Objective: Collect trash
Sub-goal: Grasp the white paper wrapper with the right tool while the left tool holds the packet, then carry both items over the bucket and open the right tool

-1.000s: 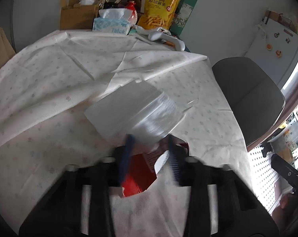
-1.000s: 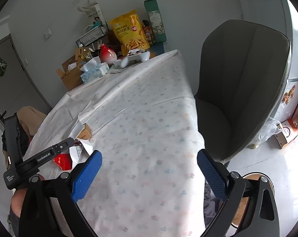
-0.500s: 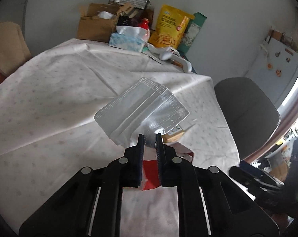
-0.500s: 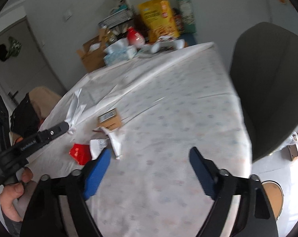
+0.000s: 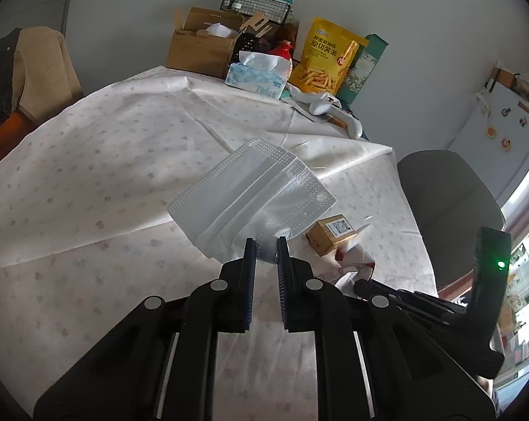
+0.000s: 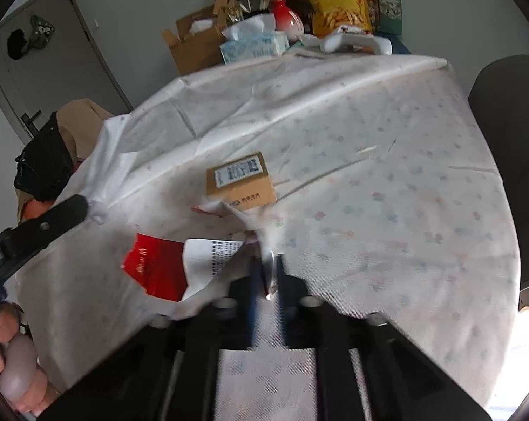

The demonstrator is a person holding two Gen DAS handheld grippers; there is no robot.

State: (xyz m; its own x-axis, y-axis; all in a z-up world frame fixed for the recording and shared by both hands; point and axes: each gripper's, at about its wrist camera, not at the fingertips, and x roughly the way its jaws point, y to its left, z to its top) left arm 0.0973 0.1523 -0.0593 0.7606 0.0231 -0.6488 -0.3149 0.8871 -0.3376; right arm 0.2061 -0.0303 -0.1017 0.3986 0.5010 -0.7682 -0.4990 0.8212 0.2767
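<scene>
My left gripper (image 5: 266, 245) is shut on the edge of a clear, white-patterned plastic wrapper (image 5: 250, 193) and holds it above the tablecloth. My right gripper (image 6: 266, 265) is low over the cloth, its jaws closing tight, pads pressing on a crumpled white and silver wrapper (image 6: 253, 224). Just left of it lies a red and white torn packet (image 6: 159, 266). Behind them sits a small brown box (image 6: 239, 179), also seen in the left wrist view as the small brown box (image 5: 331, 233). At the left of the right wrist view a person's hand (image 6: 12, 368) grips the left tool.
The table's far end holds a tissue box (image 5: 257, 80), an open cardboard box (image 5: 201, 49), a yellow snack bag (image 5: 324, 59) and a white controller (image 5: 334, 112). A grey chair (image 5: 446, 189) stands at the table's right side. A brown chair with dark clothes (image 6: 54, 147) is at the left.
My right gripper swung left and down over the table and went from wide open to shut on the crumpled wrapper. My left gripper lifted the clear wrapper off the trash pile.
</scene>
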